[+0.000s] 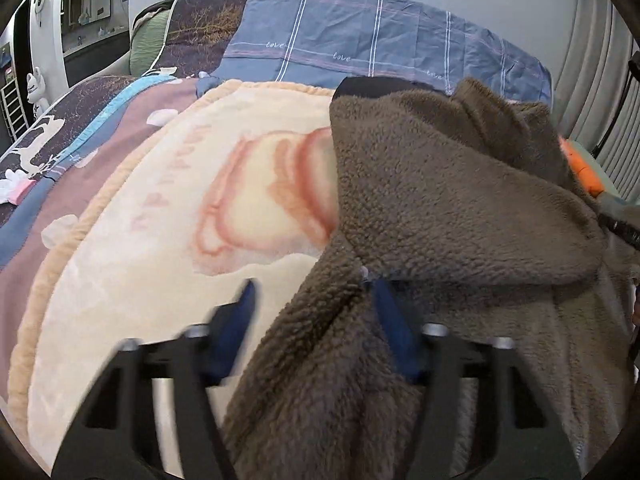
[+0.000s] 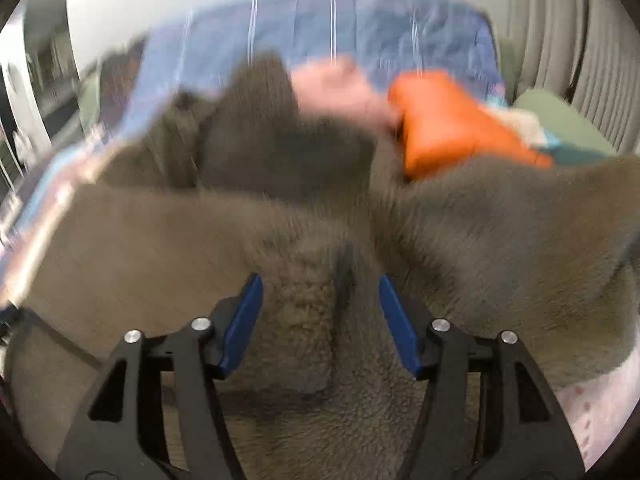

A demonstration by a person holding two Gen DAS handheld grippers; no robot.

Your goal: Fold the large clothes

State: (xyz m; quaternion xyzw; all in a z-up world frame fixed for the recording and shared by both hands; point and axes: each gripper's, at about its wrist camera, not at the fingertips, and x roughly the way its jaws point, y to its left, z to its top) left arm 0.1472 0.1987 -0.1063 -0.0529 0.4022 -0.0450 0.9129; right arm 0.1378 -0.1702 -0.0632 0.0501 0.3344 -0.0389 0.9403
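Brown fleece garment [image 1: 440, 184] lay bunched on cream blanket [image 1: 132, 264] on bed; left tool [image 1: 312, 316] and right tool [image 2: 320, 312] wide, fleece between jaws; best close both firmly, lift evenly, keep edges aligned.

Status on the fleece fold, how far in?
Early. Done: one flap of the brown fleece garment lies doubled over on the cream blanket. In hand: fleece bunches between the open jaws of left gripper and right gripper. Left: flattening; remaining folds.
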